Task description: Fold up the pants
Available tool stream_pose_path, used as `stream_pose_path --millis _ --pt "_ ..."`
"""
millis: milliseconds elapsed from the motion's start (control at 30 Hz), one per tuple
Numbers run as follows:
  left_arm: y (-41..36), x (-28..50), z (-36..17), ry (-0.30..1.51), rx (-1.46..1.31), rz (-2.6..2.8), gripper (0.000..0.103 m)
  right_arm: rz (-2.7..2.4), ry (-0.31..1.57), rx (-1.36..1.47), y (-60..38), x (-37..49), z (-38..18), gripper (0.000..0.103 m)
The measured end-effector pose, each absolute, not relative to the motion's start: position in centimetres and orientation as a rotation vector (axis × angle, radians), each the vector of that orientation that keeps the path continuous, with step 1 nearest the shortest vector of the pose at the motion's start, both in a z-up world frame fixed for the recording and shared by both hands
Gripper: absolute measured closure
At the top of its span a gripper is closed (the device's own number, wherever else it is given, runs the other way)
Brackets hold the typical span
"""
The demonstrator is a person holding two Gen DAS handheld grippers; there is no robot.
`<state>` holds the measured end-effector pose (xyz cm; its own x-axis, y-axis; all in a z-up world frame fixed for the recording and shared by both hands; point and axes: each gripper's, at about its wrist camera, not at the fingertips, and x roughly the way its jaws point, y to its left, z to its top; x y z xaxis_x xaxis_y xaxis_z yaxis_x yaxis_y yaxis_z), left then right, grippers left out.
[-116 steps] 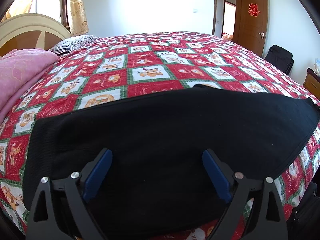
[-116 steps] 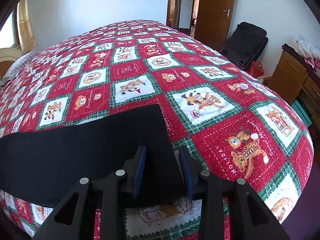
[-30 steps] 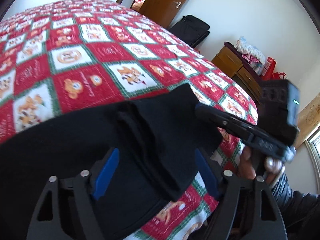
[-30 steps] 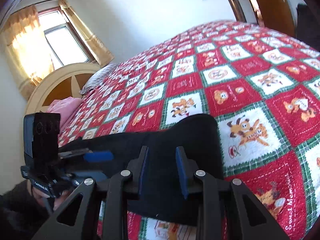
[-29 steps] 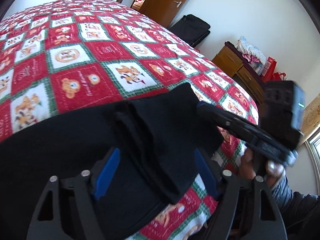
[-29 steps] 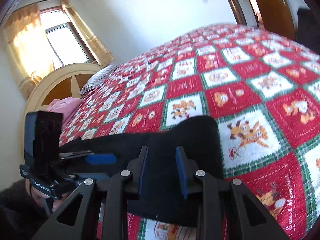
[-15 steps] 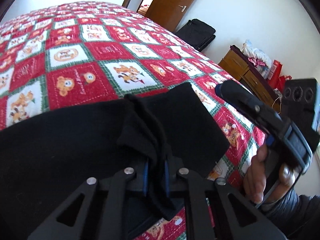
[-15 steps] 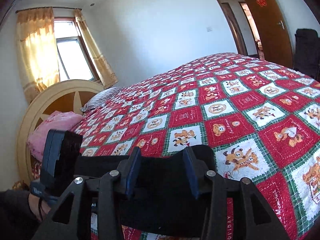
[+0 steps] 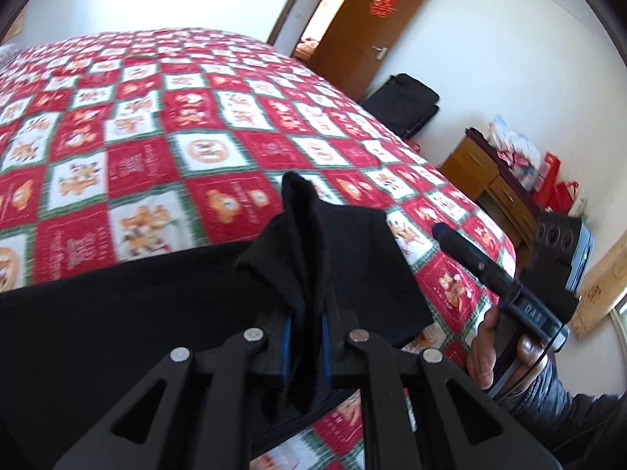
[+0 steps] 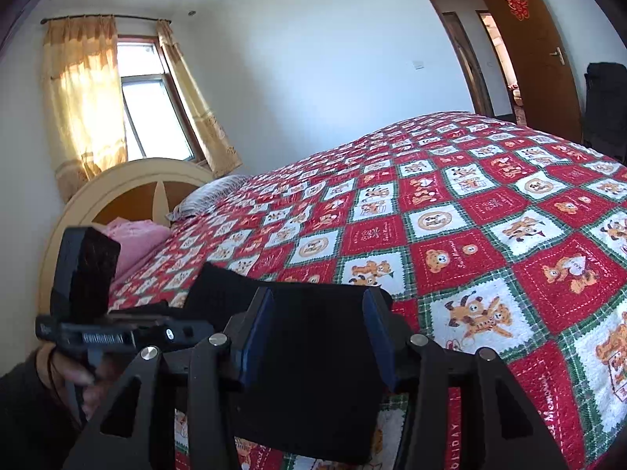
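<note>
Black pants lie along the near edge of a bed with a red, white and green patchwork quilt. My left gripper is shut on a pinched fold of the pants cloth, which stands up between the blue pads. The pants' right end lies flat past it. My right gripper is open above that same end, its blue pads either side of the cloth. The right gripper also shows in the left wrist view, and the left gripper in the right wrist view.
A headboard, a striped pillow and a pink blanket are at the bed's left end. A brown door, a black bag and a wooden dresser stand to the right of the bed.
My left gripper has closed on a fold of the pants and lifted it. My right gripper has opened and let go of the pants' end.
</note>
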<state>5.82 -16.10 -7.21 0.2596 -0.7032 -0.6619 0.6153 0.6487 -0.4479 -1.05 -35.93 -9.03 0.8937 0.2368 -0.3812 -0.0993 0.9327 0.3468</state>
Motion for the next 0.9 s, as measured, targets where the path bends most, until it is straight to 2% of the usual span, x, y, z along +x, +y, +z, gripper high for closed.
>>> stream_pose_path --millis 533,900 --pt "-9.5 6.8 -8.4 0.991 -0.189 -0.775 0.091 0.25 0.498 0.201 -33.0 -0.6 -10.0 0.052" --pt "-8.8 7.0 -10.6 1.053 -0.148 -0.719 0.091 0.291 0.569 0.147 -31.3 0.1 -11.0 0.052"
